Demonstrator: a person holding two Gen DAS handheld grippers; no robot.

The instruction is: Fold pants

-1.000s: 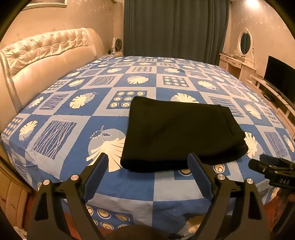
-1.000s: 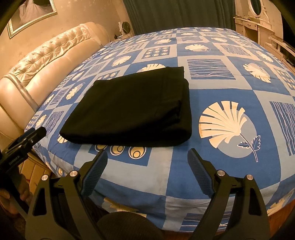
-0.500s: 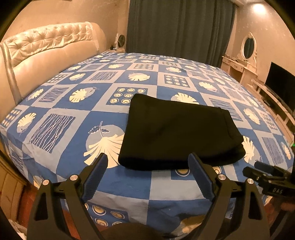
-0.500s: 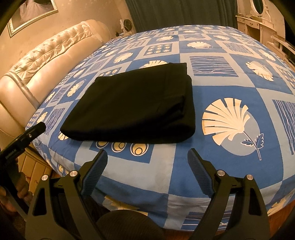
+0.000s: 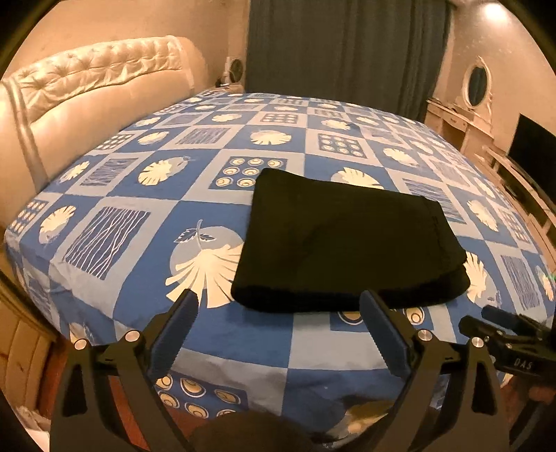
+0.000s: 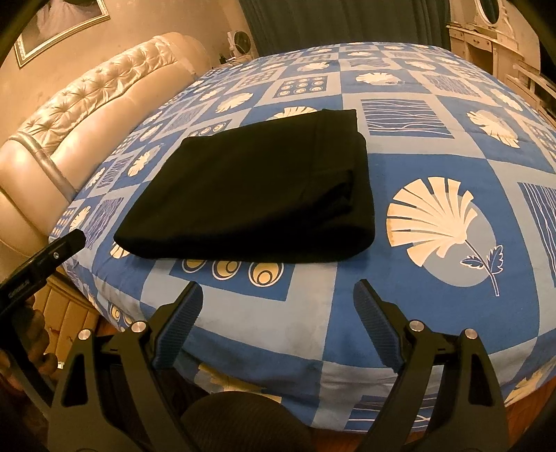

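Black pants (image 5: 344, 243) lie folded into a flat rectangle on the blue patterned bed sheet (image 5: 146, 222), near the bed's front edge. They also show in the right wrist view (image 6: 257, 194). My left gripper (image 5: 278, 306) is open and empty, held just short of the front edge of the pants. My right gripper (image 6: 278, 299) is open and empty, a little back from the pants over the bed's edge. Each gripper shows at the edge of the other's view: the right one (image 5: 504, 333), the left one (image 6: 41, 264).
A cream tufted headboard (image 5: 90, 87) runs along the left. Dark curtains (image 5: 347, 52) hang behind the bed. A dresser with an oval mirror (image 5: 476, 87) and a TV (image 5: 535, 149) stand at the right. A framed picture (image 6: 59, 27) hangs above the headboard.
Both grippers have drawn back slightly from the bed and stay open. The folded pants have not moved.
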